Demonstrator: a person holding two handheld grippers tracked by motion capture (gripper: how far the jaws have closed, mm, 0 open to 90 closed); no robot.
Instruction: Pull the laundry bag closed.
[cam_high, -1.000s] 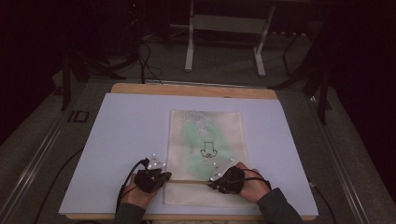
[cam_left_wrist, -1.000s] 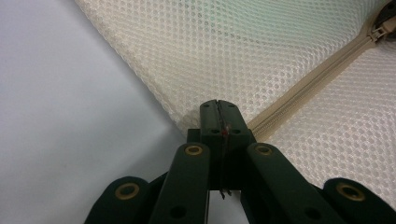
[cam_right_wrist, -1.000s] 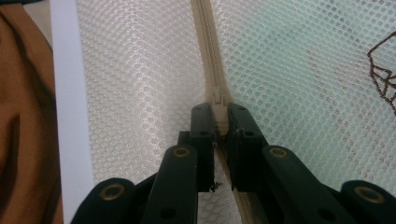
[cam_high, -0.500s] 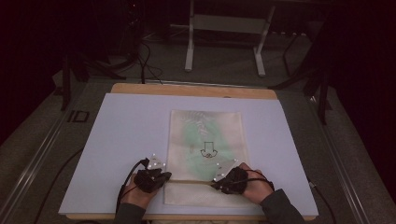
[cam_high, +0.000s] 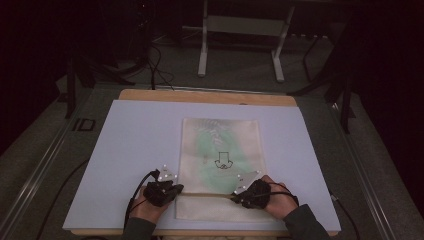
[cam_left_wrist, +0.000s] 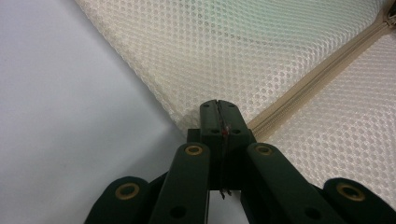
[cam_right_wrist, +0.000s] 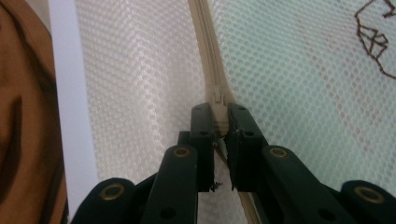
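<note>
A cream mesh bag (cam_high: 220, 145) lies flat on the white mat (cam_high: 130, 150), with something pale green and a small black drawing (cam_high: 223, 162) showing through it. A zipper (cam_high: 207, 194) runs across the bag's near part. My left gripper (cam_high: 179, 189) is shut on the bag's left edge at the zipper's end; in the left gripper view its jaws (cam_left_wrist: 218, 108) meet on the mesh beside the zipper (cam_left_wrist: 317, 74). My right gripper (cam_high: 235, 196) is on the zipper farther right. In the right gripper view its jaws (cam_right_wrist: 218, 116) pinch the pull just behind the slider (cam_right_wrist: 217, 97).
The mat covers a wooden table whose far edge (cam_high: 200, 96) shows. Behind it stand a white metal frame (cam_high: 240, 45) and loose cables (cam_high: 155, 65) on the floor. Both of the person's hands rest near the table's front edge.
My right gripper has crept slightly to the right along the zipper. The left gripper and the bag have stayed in place.
</note>
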